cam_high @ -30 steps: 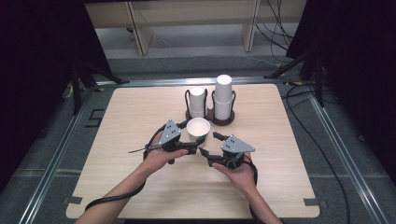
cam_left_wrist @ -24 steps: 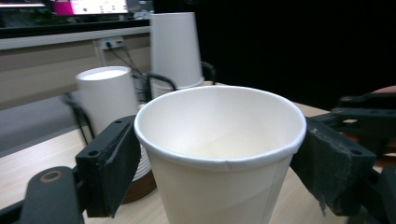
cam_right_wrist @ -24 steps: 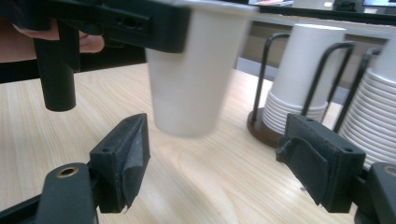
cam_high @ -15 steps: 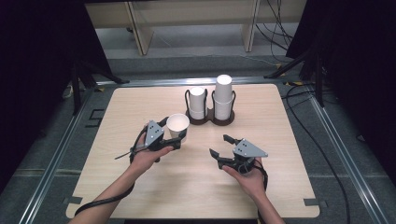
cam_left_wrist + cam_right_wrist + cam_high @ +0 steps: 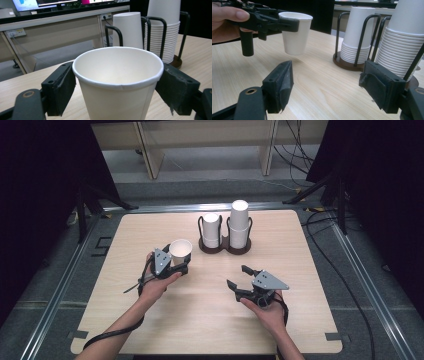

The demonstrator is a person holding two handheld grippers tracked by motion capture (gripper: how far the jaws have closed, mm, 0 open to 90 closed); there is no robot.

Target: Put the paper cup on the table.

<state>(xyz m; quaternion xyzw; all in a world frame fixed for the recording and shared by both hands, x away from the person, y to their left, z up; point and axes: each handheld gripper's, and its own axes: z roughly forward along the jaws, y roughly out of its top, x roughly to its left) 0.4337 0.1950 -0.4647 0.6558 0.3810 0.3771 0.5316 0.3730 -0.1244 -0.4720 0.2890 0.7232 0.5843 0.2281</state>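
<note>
A white paper cup (image 5: 180,251) hangs upright just above the wooden table (image 5: 150,320), left of centre. My left gripper (image 5: 179,262) is shut on it, one pad on each side below the rim. In the left gripper view the cup (image 5: 117,82) sits between the two black pads (image 5: 62,87). My right gripper (image 5: 237,275) is open near the middle of the table, right of the cup, with nothing between its jaws. In the right gripper view the held cup (image 5: 294,32) and the left gripper (image 5: 292,25) are at upper left.
A dark two-slot cup holder (image 5: 225,249) stands at the back centre of the table. It holds a short stack of upturned cups (image 5: 211,227) and a taller stack (image 5: 239,222). Metal rails (image 5: 60,290) run along the table's sides.
My left gripper has carried the cup leftward and lower, away from the holder and from the right gripper. The right gripper has drawn slightly to the right.
</note>
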